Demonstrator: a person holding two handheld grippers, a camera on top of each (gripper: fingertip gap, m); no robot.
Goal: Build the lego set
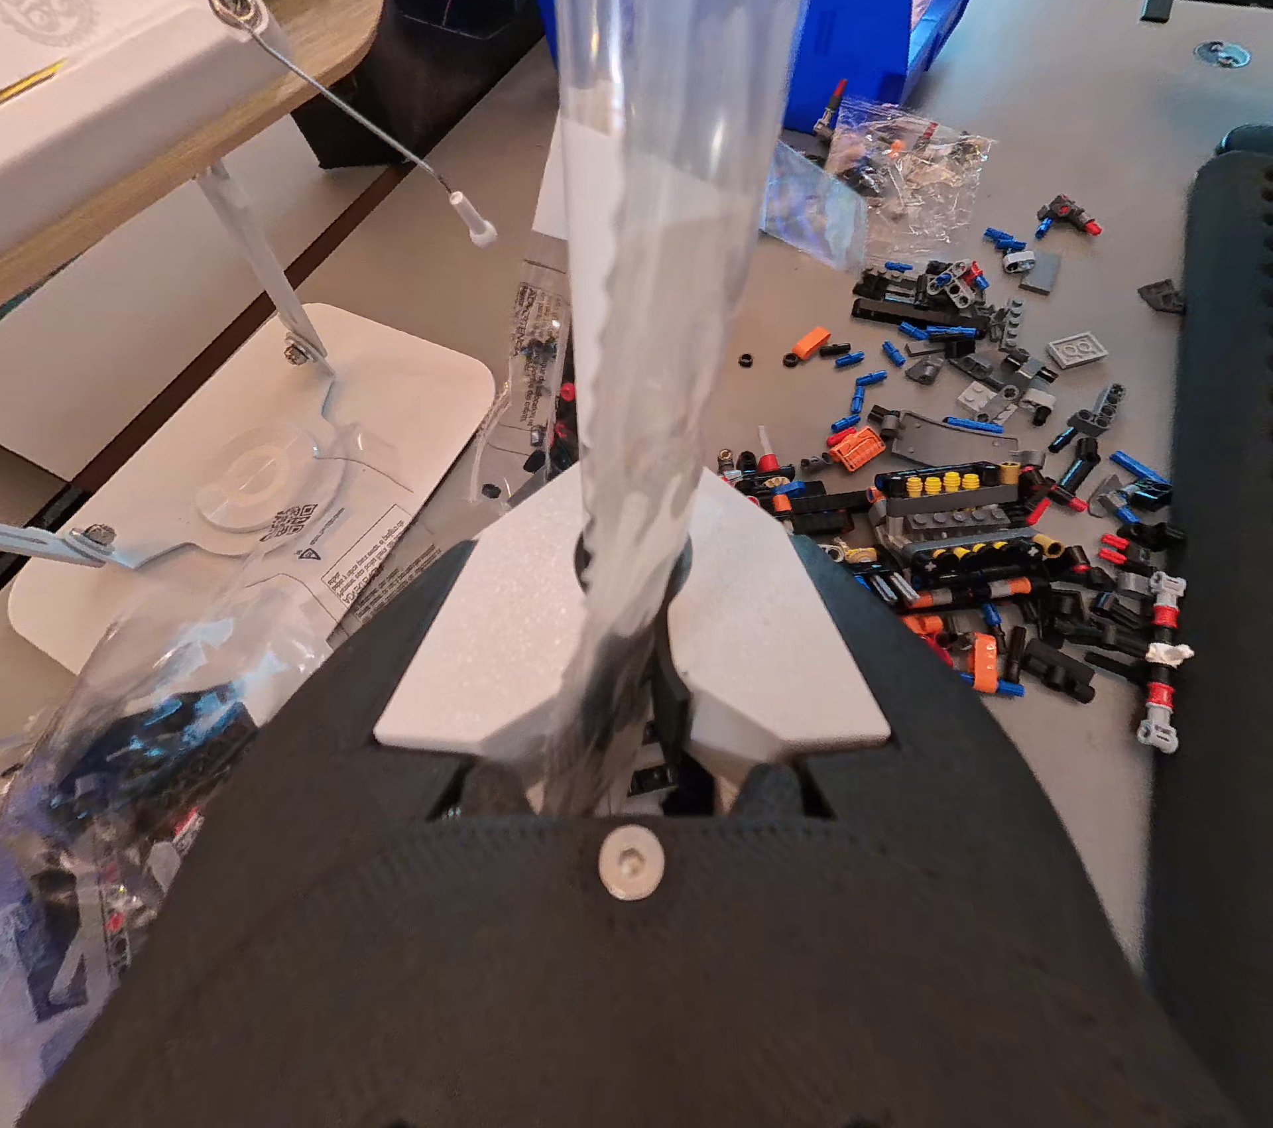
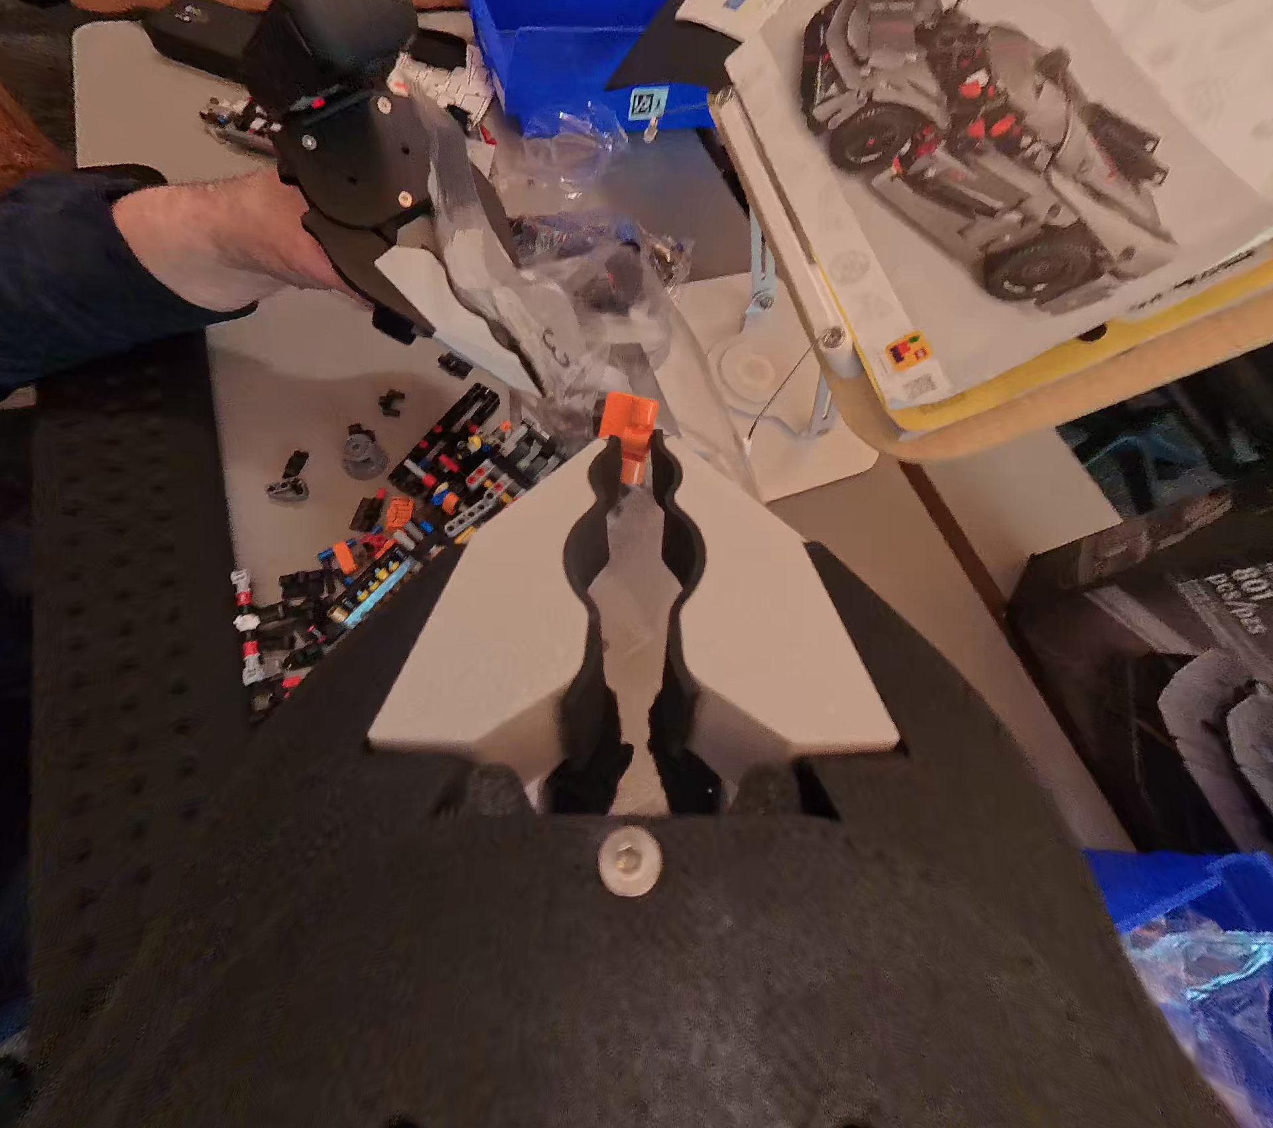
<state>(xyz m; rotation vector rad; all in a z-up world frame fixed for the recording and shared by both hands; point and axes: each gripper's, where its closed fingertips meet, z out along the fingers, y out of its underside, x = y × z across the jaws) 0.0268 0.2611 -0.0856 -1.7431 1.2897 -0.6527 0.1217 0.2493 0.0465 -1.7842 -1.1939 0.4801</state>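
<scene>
In the left wrist view, the left gripper (image 1: pixel 630 550) is clenched on a clear plastic bag (image 1: pixel 661 240), which rises straight up the middle and veils the blue bin (image 1: pixel 875 20) behind it. To the right, loose lego pieces (image 1: pixel 964 516) lie scattered on the grey table (image 1: pixel 1074 82); to the left stands a white book stand (image 1: pixel 289 447). The right wrist view alone shows the right gripper (image 2: pixel 630 461) grasping a small orange lego piece (image 2: pixel 627 426) at its tips, the instruction booklet (image 2: pixel 992 144) with a car picture on the stand, and a person's hand (image 2: pixel 227 247) holding the left gripper beside the bag.
</scene>
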